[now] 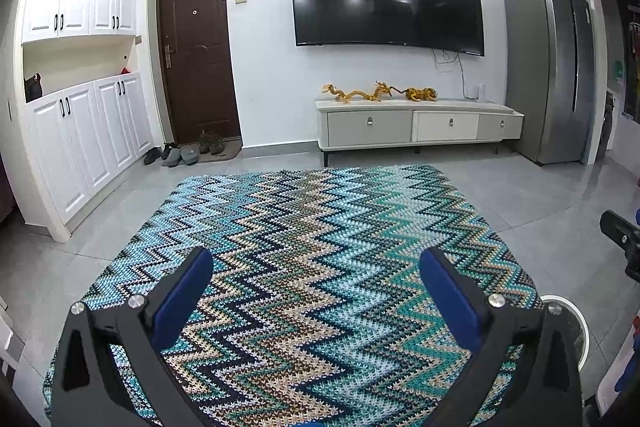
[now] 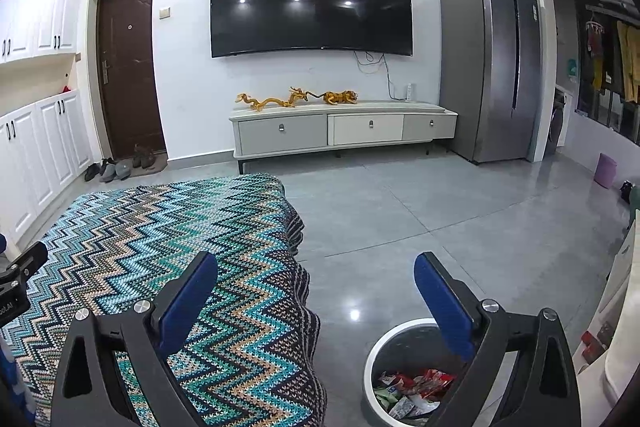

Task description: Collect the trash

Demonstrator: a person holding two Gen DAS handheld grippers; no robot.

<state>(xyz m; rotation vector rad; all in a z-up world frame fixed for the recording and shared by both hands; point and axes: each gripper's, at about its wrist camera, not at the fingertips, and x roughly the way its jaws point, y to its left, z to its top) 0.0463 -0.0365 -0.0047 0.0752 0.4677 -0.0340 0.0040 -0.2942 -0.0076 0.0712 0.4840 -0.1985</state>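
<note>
A round grey bin with a white rim (image 2: 384, 351) stands on the floor right of the table, holding crumpled wrappers (image 2: 416, 387) in red, green and white. Its rim also shows in the left wrist view (image 1: 576, 319). My right gripper (image 2: 316, 267) is open and empty, above the table's right edge and the bin. My left gripper (image 1: 316, 263) is open and empty over the zigzag-patterned tablecloth (image 1: 312, 247). No trash shows on the cloth in either view.
The cloth-covered table (image 2: 180, 235) fills the foreground. Beyond are grey floor tiles (image 2: 440, 211), a TV stand (image 2: 344, 131), a fridge (image 2: 488, 67), white cabinets (image 1: 84, 131), shoes by the door (image 1: 180, 153) and a purple bin (image 2: 605, 170).
</note>
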